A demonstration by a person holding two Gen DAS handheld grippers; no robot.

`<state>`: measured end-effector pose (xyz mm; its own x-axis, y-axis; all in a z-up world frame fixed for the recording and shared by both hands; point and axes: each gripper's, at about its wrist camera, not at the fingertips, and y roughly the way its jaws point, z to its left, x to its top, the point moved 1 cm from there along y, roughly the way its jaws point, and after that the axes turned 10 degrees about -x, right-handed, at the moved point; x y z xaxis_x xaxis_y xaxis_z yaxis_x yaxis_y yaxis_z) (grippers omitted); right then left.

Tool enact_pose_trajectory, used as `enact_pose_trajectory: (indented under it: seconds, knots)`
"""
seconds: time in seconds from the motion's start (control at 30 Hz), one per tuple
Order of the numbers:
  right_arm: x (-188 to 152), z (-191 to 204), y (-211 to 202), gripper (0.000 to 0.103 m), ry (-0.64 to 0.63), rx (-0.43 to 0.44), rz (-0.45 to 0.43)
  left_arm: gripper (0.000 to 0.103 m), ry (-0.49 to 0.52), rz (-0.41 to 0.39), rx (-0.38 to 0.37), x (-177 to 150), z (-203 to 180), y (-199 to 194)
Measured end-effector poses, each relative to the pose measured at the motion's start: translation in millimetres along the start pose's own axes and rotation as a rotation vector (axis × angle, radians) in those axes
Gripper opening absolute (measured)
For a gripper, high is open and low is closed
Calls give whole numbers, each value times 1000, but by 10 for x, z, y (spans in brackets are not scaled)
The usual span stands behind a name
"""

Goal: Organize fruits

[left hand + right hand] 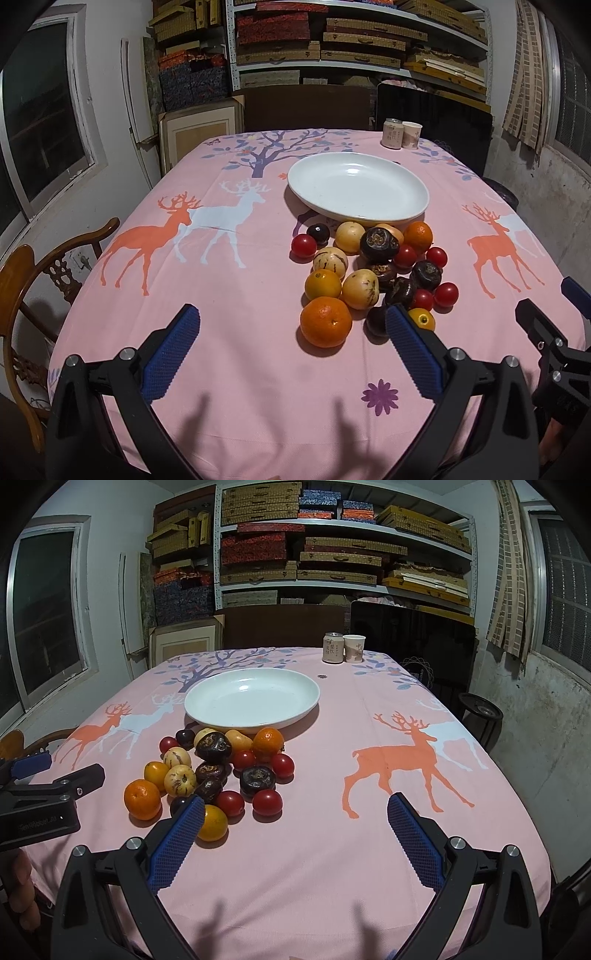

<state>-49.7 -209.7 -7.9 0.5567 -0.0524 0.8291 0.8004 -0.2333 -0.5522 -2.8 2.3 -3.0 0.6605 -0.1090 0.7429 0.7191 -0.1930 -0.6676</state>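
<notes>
A heap of fruit lies on the pink deer tablecloth: oranges, red tomatoes, pale striped melons, dark water chestnuts. An empty white plate stands just behind the heap. My left gripper is open and empty, hovering before the heap's near-left side. My right gripper is open and empty, to the right of the heap. Each gripper shows at the edge of the other's view.
A drink can and a paper cup stand at the table's far edge. A wooden chair is at the left. Shelves of boxes fill the back wall.
</notes>
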Motion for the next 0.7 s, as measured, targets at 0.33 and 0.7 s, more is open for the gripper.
enact_pose_trajectory:
  seconds: [0.33,0.7]
  knots:
    - [-12,-4,-4,100,1,-5,6,99,-1,-2,-7,-14,-5,-2]
    - [29,2,-21,100,-14,7,-8,99,-7,2,-8,-15,2,-1]
